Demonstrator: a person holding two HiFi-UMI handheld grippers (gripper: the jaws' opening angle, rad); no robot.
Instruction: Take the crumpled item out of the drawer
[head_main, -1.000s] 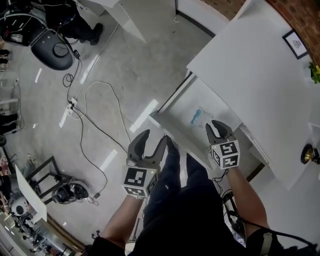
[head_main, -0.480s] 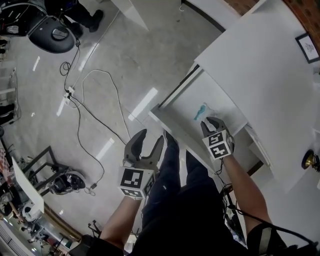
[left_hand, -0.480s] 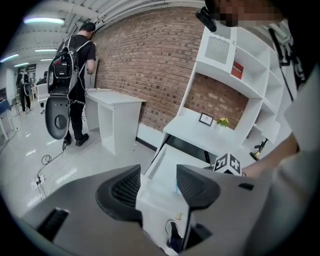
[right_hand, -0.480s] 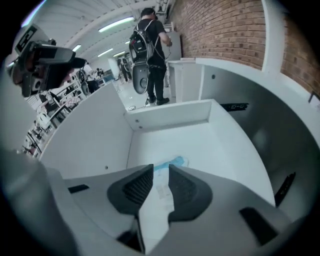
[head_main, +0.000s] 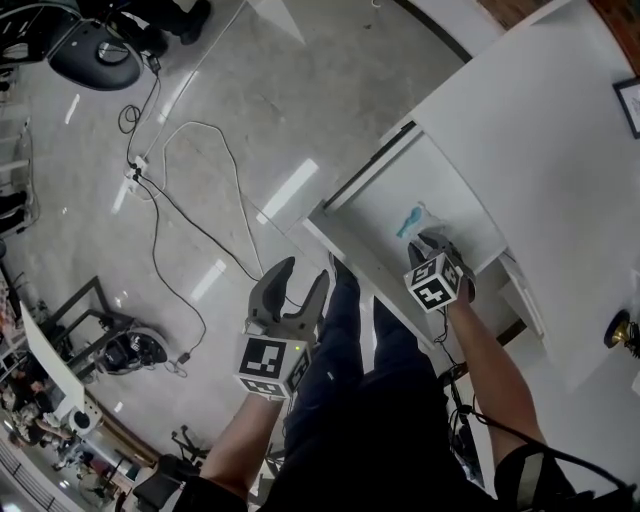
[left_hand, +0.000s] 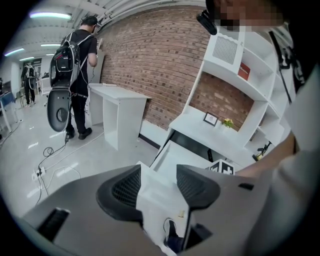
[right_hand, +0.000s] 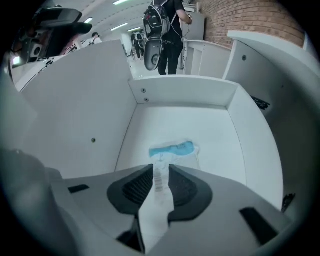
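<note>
Right claw (head_main: 436, 243) is down inside the open drawer (right_hand: 182, 95), pointing steeply at the drawer floor. Jaws are apart, close to full spread. Nothing clamped.

Crumpled item (right_hand: 172, 149) is a white packet with a blue band across it. It lies flat on the drawer floor, about midway between the two long walls and well clear of the far end wall. From the right gripper view the gap between the jaws lines up on it. The item's near end, with some fine print on it, shows in that gap. I see no pad pressing on the packet. Can't tell whether the tips touch the drawer floor.

In the head view the item sits just beside the worktop (head_main: 540, 130) edge that overhangs the drawer, with the right claw's tips right at it.

Left claw (head_main: 305, 272) is outside the drawer, on the room side of the drawer front and near it, over the floor (head_main: 230, 120). It's tilted downward, with jaws wide apart and empty. Through its gap I see only the white drawer front and the shoe (left_hand: 172, 235) of the person wearing the rig.

A cable (head_main: 200, 225) runs across the floor, well apart from the drawer.
</note>
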